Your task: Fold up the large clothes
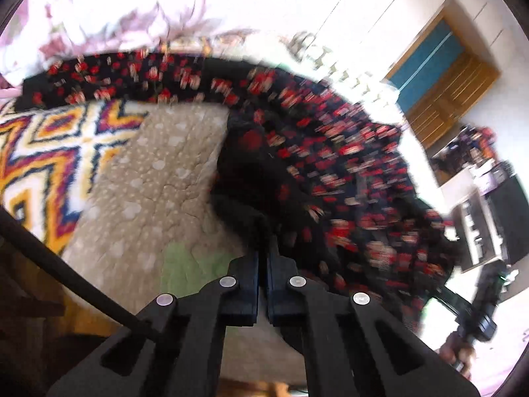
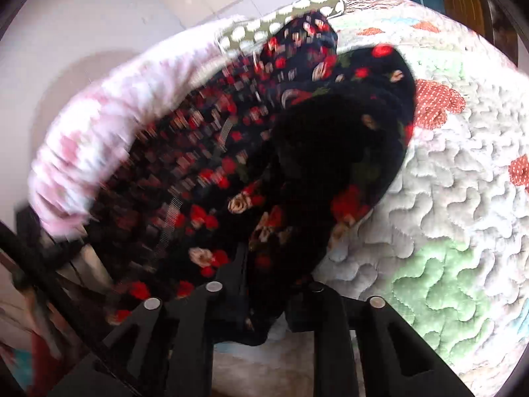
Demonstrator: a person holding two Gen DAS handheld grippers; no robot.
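A large black garment with red roses (image 1: 347, 165) hangs stretched above the bed. My left gripper (image 1: 263, 264) is shut on one edge of it; the cloth runs up from between the fingers. In the right wrist view the same garment (image 2: 231, 165) bunches in front of the lens, and my right gripper (image 2: 264, 294) is shut on a fold of it. The right gripper and the hand holding it also show in the left wrist view (image 1: 476, 311), at the lower right, at the far end of the cloth. Both views are blurred by motion.
A quilted bedspread (image 2: 446, 198) with green and red patches lies under the garment. A beige quilt (image 1: 158, 178) and a bright zigzag blanket (image 1: 43, 152) lie at the left. A pink floral duvet (image 1: 115, 10) is heaped behind. A wooden door (image 1: 443, 76) stands at the right.
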